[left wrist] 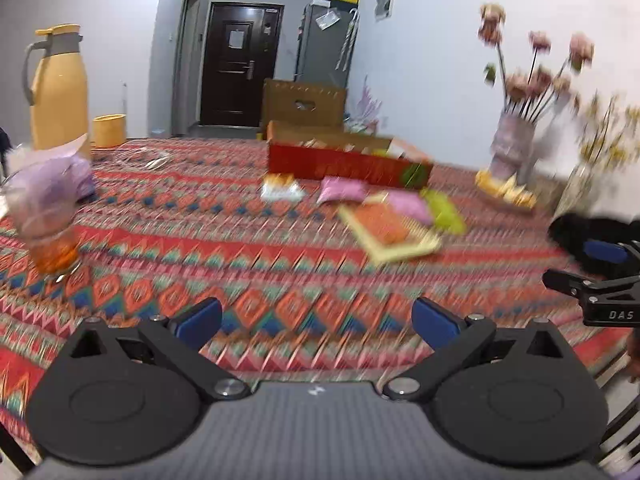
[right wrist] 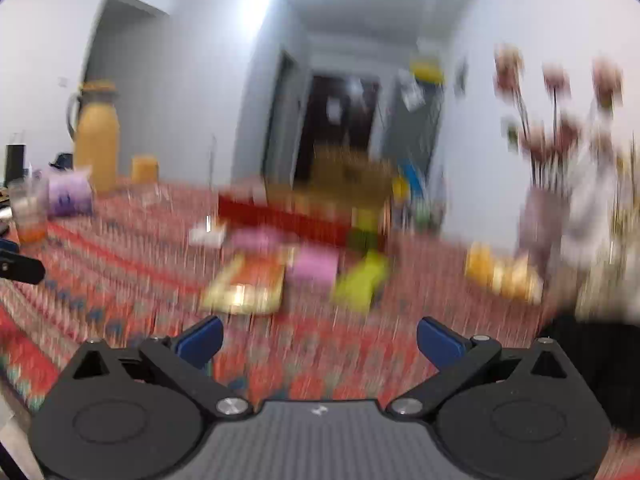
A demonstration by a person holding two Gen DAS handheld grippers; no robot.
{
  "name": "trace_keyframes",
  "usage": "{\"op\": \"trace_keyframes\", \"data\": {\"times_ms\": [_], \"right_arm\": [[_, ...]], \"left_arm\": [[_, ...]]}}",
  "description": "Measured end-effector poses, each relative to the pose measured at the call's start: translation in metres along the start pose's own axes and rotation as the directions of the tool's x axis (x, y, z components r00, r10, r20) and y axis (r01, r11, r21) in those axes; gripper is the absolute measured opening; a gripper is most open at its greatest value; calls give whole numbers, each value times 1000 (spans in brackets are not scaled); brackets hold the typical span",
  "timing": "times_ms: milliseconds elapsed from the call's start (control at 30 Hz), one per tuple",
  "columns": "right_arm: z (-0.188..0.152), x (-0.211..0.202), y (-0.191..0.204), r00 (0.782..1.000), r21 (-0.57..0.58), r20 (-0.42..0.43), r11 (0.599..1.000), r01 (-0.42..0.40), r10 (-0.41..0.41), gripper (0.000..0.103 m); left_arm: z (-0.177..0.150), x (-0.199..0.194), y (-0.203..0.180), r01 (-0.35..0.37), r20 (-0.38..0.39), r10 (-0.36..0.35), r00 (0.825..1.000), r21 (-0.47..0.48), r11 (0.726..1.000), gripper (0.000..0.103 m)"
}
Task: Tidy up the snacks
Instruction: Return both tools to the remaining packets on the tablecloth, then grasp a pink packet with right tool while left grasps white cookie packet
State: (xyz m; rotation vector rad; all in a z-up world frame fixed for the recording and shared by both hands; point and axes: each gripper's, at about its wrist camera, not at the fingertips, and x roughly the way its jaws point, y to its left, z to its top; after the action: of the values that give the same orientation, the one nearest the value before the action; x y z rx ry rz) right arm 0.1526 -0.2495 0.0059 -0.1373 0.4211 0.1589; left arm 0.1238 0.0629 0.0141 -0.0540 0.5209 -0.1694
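Snack packets lie on the patterned tablecloth (left wrist: 248, 264) in front of an open red box (left wrist: 344, 164): a white-orange packet (left wrist: 280, 188), two pink packets (left wrist: 342, 191), a green packet (left wrist: 444, 210) and a flat orange-and-cream pack (left wrist: 390, 232). Yellow snacks (left wrist: 508, 190) lie by the vase. My left gripper (left wrist: 316, 320) is open and empty above the near cloth. My right gripper (right wrist: 320, 340) is open and empty, short of the blurred orange pack (right wrist: 248, 284), a pink packet (right wrist: 314, 266) and the green packet (right wrist: 362, 282). The right gripper also shows at the left wrist view's right edge (left wrist: 592, 276).
A yellow thermos jug (left wrist: 58, 88) and a yellow cup (left wrist: 109, 130) stand at the far left. A glass with orange liquid (left wrist: 48, 228) and a purple bag (left wrist: 68, 176) are at the left. Flower vases (left wrist: 514, 148) stand on the right. A cardboard box (left wrist: 304, 104) is behind the red box.
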Motion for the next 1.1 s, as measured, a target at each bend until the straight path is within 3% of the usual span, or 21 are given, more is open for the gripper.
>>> {"op": "trace_keyframes", "data": {"times_ms": [100, 300, 633, 900, 1100], "right_arm": [[-28, 10, 7, 996, 28, -91, 999, -19, 22, 103], [-33, 9, 10, 998, 28, -59, 1000, -5, 7, 103], [-22, 28, 7, 995, 47, -84, 998, -40, 44, 103], [19, 67, 2, 984, 150, -55, 976, -161, 170, 103], [78, 141, 8, 959, 246, -79, 938, -245, 271, 94]], "left_arm": [[-17, 5, -3, -28, -9, 28, 1000, 27, 999, 103], [-18, 15, 2, -34, -47, 34, 998, 0, 999, 103], [4, 38, 8, -54, -90, 53, 995, -7, 999, 103], [39, 80, 15, -66, -78, 65, 995, -5, 998, 103], [73, 115, 35, -88, -34, 88, 996, 8, 996, 103]]}}
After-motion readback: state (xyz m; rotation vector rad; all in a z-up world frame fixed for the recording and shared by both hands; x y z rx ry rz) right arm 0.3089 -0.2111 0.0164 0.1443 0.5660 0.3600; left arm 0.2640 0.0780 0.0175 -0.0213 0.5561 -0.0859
